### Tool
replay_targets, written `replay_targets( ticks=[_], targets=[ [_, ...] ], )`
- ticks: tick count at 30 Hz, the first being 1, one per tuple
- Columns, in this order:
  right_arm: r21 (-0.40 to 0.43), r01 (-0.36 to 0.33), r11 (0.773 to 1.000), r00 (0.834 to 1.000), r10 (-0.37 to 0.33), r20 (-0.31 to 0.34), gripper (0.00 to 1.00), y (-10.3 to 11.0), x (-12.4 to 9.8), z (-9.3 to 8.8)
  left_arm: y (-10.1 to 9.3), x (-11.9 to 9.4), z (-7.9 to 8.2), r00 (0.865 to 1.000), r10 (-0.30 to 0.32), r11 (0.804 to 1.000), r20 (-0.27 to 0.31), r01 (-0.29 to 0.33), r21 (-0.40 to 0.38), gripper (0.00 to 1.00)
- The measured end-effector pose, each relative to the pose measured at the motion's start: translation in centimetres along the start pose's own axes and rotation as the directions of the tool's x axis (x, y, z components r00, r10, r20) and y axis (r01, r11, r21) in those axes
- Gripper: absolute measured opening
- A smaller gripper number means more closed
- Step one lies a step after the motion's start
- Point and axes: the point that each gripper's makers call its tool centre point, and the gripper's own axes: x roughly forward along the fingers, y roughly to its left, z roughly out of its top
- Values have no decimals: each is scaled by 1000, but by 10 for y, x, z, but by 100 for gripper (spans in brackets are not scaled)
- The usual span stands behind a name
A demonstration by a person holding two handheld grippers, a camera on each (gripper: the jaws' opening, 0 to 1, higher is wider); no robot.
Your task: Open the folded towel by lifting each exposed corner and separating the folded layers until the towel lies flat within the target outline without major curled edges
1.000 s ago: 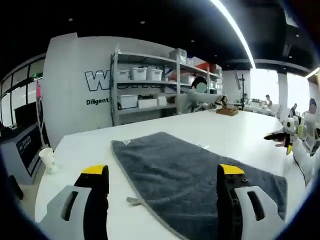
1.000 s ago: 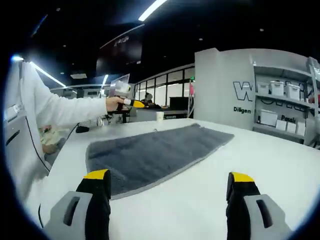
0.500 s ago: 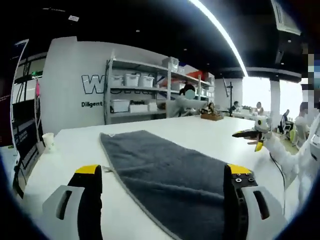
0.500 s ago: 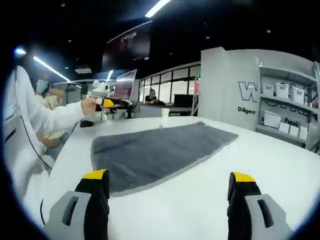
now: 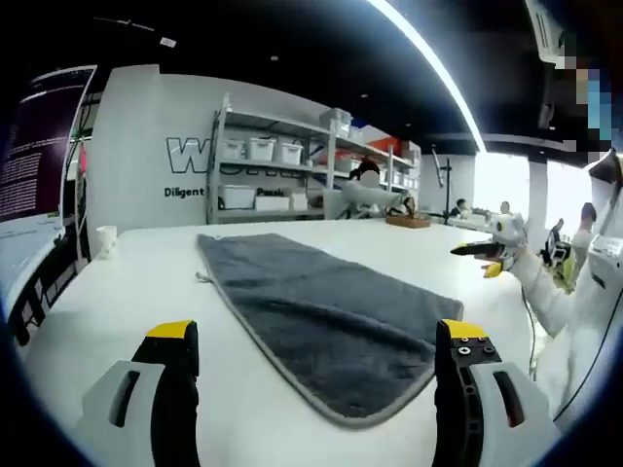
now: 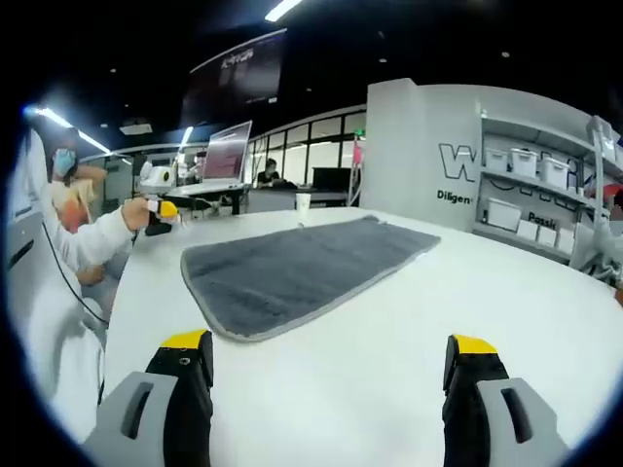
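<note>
A dark grey towel (image 5: pixel 311 311) with a lighter hem lies spread flat on the white table (image 5: pixel 117 292). In the left gripper view my left gripper (image 5: pixel 316 341) is open, held above the table short of the towel's near corner, nothing between its yellow-tipped jaws. The right gripper (image 5: pixel 482 255) shows at the right, held in a white-sleeved hand. In the right gripper view the towel (image 6: pixel 302 268) lies ahead and left; my right gripper (image 6: pixel 331 355) is open over bare table (image 6: pixel 467 282). The left gripper (image 6: pixel 158 214) appears at the far left.
A white paper cup (image 5: pixel 105 240) stands near the table's far left edge, also seen as the cup (image 6: pixel 303 201) behind the towel. Metal shelves (image 5: pixel 282 175) with white bins stand against the wall. People sit at tables (image 5: pixel 409 219) farther back. A laptop (image 6: pixel 222 165) is behind.
Both cameras have pulled back and dropped lower, so the towel's near corners now show in front of the jaws. The towel itself has not moved. Both grippers stay open.
</note>
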Motion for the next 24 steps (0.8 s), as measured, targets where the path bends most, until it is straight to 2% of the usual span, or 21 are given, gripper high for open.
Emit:
replay_targets(
  ticks=[3,7,10,17,24],
  targets=[
    [-1,28,1000,1000,-28,-11,99,5,-9,3,-1,-8,3,1000,4,1000,9,-4,-8,99],
    [18,44,999,999,-44,-32,99,12,-17,4,-7,-13,1,1000,18,1000,-17,-17,15,99],
    [2,63,998,997,-63,-42,99,20,-22,2,-11,-15,-11,996,30,999,-84,-29,17,99],
    [1,82,997,995,-81,-55,99,30,-26,2,-21,-17,-13,995,50,997,-89,-45,61,99],
    [-16,95,995,994,-96,-55,99,34,-29,10,-27,-20,-10,994,56,996,-95,-49,77,99]
  ],
)
